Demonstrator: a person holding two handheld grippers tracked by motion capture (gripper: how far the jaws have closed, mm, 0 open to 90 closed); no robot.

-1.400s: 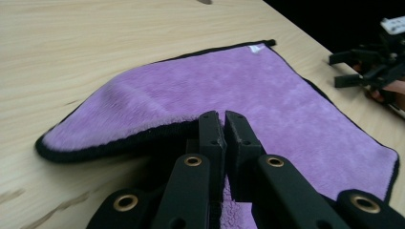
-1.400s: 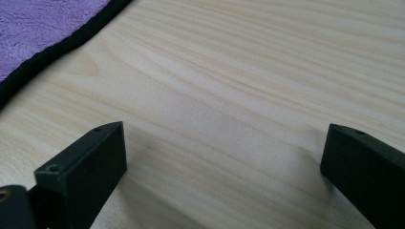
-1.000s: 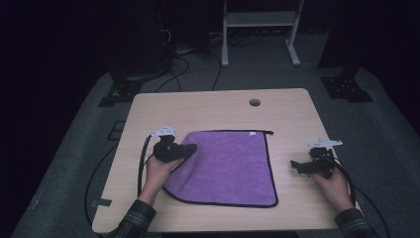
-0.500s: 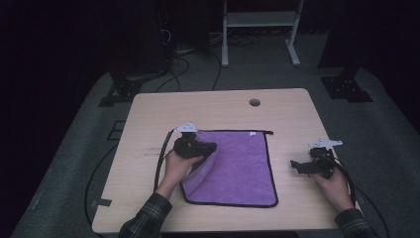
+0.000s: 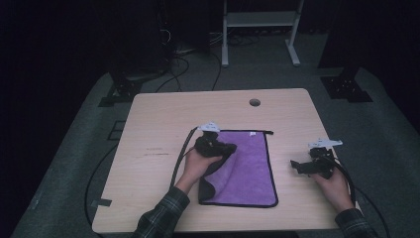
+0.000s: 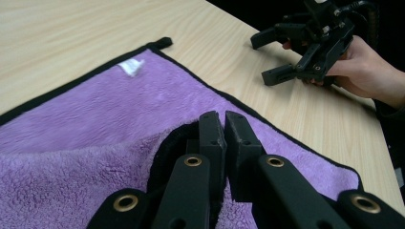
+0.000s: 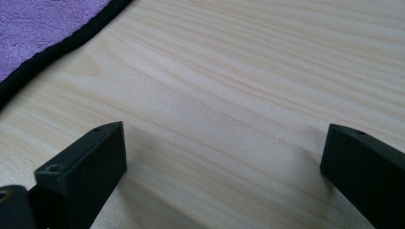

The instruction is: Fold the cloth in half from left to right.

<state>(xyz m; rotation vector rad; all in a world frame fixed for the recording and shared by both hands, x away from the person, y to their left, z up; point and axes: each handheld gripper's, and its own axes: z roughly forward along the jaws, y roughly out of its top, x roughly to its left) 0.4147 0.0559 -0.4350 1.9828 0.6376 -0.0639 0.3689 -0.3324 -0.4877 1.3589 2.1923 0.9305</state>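
Cloth [image 5: 247,166] first, from the high view: purple with a black border, lying on the pale wooden tabletop [image 5: 163,124], its left part folded over so the lighter underside faces up near the front corner. The left gripper [image 5: 229,148] sits over that folded edge, the hand [image 5: 198,163] behind it coming out of a plaid sleeve [image 5: 161,213]. Off to the right, well apart from the cloth, the right gripper [image 5: 296,166] is low over bare wood.

Left gripper view now: the two black jaws are pressed almost together, and the cloth's black-edged hem [image 6: 165,148] bunches up against them. It looks pinched between the pads, though the contact itself is hard to make out. A small white label [image 6: 131,67] lies near the far edge of the cloth. The other hand's gripper [image 6: 272,57] shows farther off, spread apart.

Right gripper view: jaws stand wide with nothing but wood grain between them, the cloth's border [image 7: 52,47] in the upper left corner.
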